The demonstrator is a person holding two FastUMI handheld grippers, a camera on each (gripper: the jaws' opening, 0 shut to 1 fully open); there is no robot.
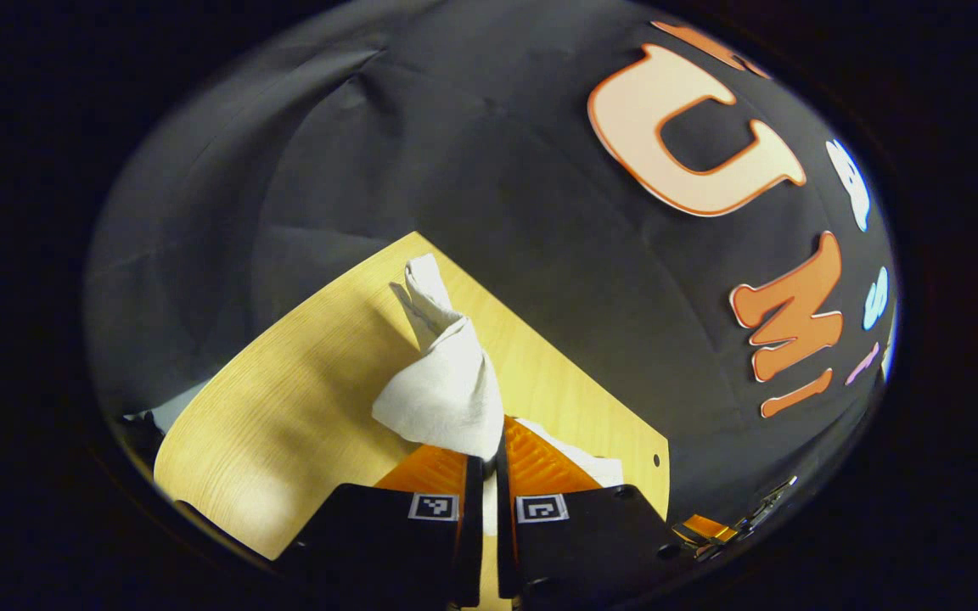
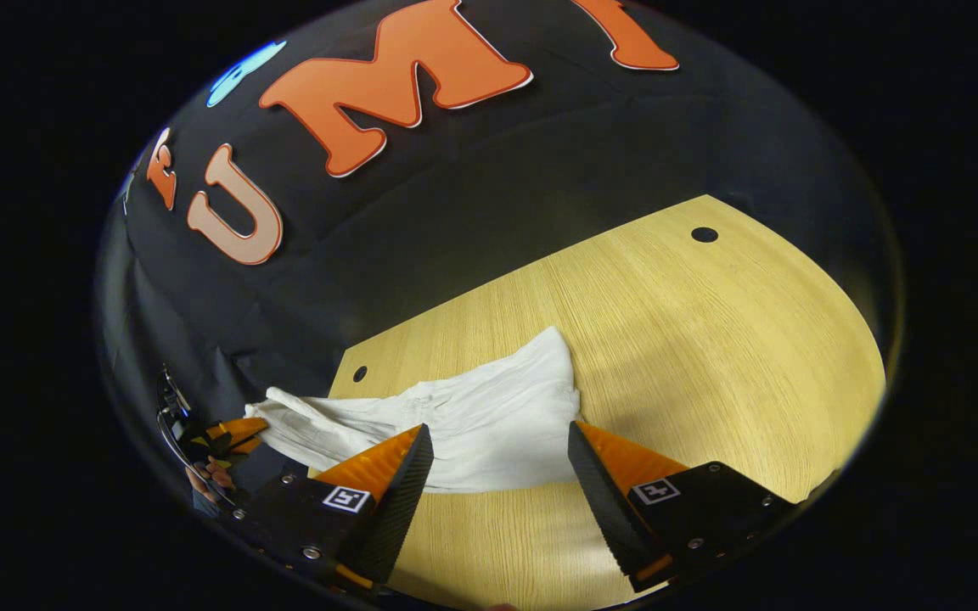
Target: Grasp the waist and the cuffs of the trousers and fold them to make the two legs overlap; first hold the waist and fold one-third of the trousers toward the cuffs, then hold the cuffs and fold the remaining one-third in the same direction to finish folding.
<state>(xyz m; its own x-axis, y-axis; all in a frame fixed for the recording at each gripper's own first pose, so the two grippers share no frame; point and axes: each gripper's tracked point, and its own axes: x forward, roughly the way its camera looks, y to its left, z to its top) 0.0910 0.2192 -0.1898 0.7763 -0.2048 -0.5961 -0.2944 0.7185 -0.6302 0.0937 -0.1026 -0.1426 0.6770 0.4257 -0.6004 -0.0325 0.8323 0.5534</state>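
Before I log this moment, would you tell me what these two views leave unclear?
- Left gripper view: which part of the trousers the left tool pinches; its fingers hide it.
- Right gripper view: the trousers' near edge, behind the open right tool's fingers.
- Right gripper view: the left tool, too small at the edge.

Trousers (image 2: pixel 489 424): plain white, unpatterned. Table (image 2: pixel 710 339): light yellow wood with fine straight grain and small black holes toward 12 and 9 o'clock. Booth wall (image 1: pixel 455 153): black cloth. Gripper bodies: black, each bearing a black-and-white square marker.

Left gripper (image 1: pixel 489 462) pinched closed; right gripper (image 2: pixel 497 450) spread wide.
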